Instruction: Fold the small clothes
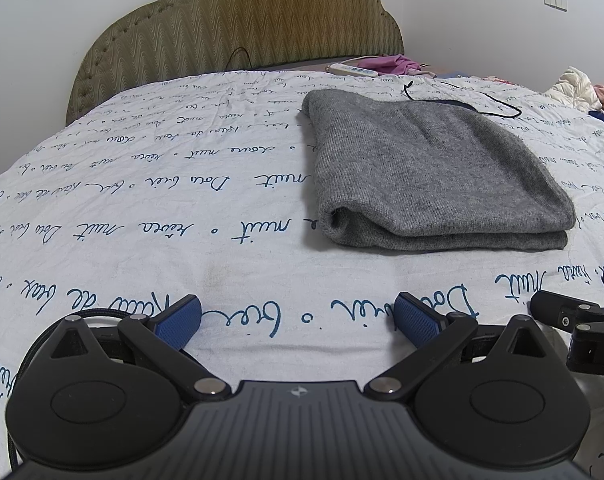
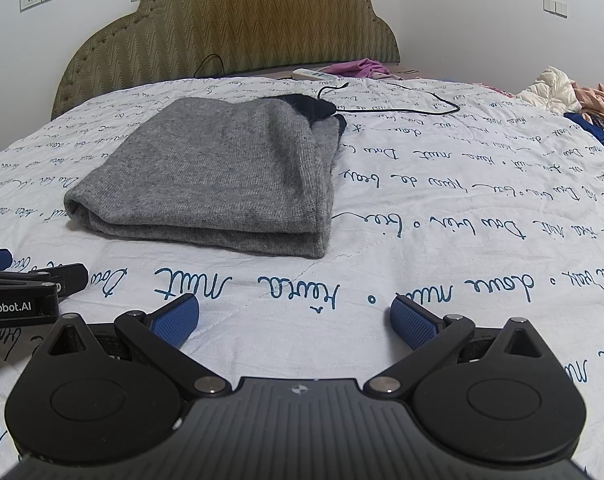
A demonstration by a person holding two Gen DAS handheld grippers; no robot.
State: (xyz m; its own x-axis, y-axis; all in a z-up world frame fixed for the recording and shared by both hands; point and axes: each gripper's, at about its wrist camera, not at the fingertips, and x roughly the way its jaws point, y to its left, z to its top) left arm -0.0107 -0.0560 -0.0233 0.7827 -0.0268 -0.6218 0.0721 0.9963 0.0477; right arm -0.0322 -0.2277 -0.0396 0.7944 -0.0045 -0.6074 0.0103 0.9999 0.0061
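Observation:
A grey knitted garment (image 1: 429, 168) lies folded into a flat rectangle on the white bedsheet, with a dark blue part at its far end (image 2: 305, 106). In the right wrist view the grey garment (image 2: 214, 176) sits left of centre. My left gripper (image 1: 298, 320) rests low over the sheet in front of the garment, open, with nothing between its blue pads. My right gripper (image 2: 294, 320) is also open and empty, a short way in front of the garment's near right corner. Each gripper shows at the edge of the other's view.
The bedsheet (image 1: 142, 208) carries blue handwriting print. A padded headboard (image 1: 238, 20) stands at the back. A black cable (image 2: 401, 108) lies beyond the garment, near a white power strip (image 2: 313, 75) and pink cloth (image 2: 357, 67). More clothes (image 2: 561, 92) pile at the far right.

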